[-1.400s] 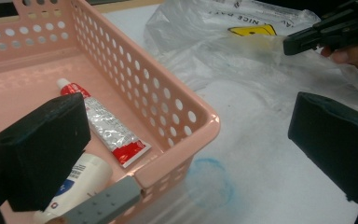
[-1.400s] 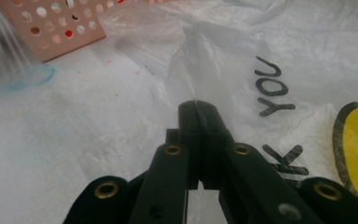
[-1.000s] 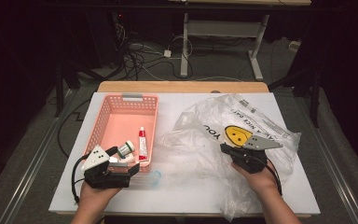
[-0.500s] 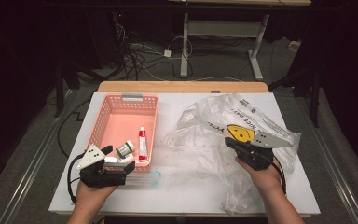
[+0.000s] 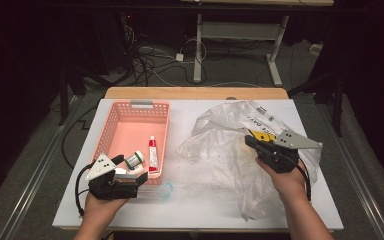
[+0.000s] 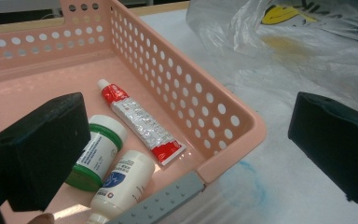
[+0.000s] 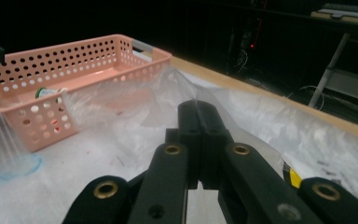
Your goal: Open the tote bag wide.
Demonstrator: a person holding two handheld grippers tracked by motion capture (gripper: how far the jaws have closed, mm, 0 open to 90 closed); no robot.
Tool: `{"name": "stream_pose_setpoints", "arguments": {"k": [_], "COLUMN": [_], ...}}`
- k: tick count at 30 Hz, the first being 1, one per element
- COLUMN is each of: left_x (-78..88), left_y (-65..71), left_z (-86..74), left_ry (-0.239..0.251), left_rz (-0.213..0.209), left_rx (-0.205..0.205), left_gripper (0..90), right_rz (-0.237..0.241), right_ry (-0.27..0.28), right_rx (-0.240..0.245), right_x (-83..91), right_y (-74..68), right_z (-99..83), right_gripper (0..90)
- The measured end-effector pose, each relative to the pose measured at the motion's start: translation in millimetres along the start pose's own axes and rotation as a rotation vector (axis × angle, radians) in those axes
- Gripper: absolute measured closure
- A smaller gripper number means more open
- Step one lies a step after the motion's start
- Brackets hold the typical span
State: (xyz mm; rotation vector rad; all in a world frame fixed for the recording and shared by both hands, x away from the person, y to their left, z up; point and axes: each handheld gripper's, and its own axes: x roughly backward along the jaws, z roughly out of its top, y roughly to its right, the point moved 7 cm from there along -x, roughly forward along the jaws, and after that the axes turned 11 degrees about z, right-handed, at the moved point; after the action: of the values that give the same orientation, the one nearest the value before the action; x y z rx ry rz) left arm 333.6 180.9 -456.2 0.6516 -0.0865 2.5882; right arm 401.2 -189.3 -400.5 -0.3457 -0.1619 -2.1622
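A crumpled clear plastic bag (image 5: 220, 145) with a yellow print lies on the right half of the white table. My right gripper (image 5: 248, 140) is shut on a fold of the bag (image 7: 135, 116) and holds that fold above the table; the film peaks at its fingertips (image 7: 198, 109). A pink perforated basket (image 5: 130, 112) stands at the left. In it lie a red-and-silver tube (image 6: 140, 121), a green-capped bottle (image 6: 95, 154) and a white bottle (image 6: 123, 184). My left gripper (image 5: 139, 178) stands open at the basket's near right corner, with the basket wall (image 6: 223, 116) between its jaws and untouched.
A faint blue ring (image 5: 166, 190) marks the table just in front of the basket. The table's wooden far edge (image 5: 195, 93) runs behind both. Beyond it stand desk legs and loose cables on a dark floor.
My right gripper has risen, and it draws the bag's fold up with it. The left gripper and the basket's contents have stayed where they were.
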Motion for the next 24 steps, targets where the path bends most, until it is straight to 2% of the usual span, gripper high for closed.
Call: {"name": "stream_pose_setpoints", "arguments": {"k": [3,7,9,13,15,17,24], "left_x": [0.2,0.2,0.0,0.5,1.7,0.2,-11.4], "left_y": [-0.1,0.0,1.3,1.4,1.1,1.5,-1.2], "left_z": [-0.7,-2.2,-2.8,-0.5,3.4,7.5,28.6], "left_ry": [-0.001,-0.005,-0.007,-0.013,-0.012,-0.028,-0.028], "left_rz": [0.003,0.008,0.009,0.017,0.012,0.018,0.025], "left_rx": [0.001,0.006,0.004,0.006,0.026,0.011,0.009], "left_gripper": [0.0,0.0,0.0,0.0,0.0,0.0,0.0], "right_rz": [0.007,0.008,0.007,0.011,0.009,0.013,0.027], "right_ry": [0.035,0.079,0.065,0.061,0.075,0.087,0.089], "right_rx": [-0.006,0.015,0.022,-0.011,-0.040,-0.049,-0.035], "right_x": [1.4,3.4,0.3,-2.7,-2.4,-1.0,-0.9], "right_y": [-0.8,-5.9,-5.4,-1.1,0.9,1.0,0.9], "right_z": [10.1,13.9,10.6,2.1,2.1,3.4,4.4], "right_gripper": [90.0,90.0,90.0,90.0,90.0,90.0,90.0]}}
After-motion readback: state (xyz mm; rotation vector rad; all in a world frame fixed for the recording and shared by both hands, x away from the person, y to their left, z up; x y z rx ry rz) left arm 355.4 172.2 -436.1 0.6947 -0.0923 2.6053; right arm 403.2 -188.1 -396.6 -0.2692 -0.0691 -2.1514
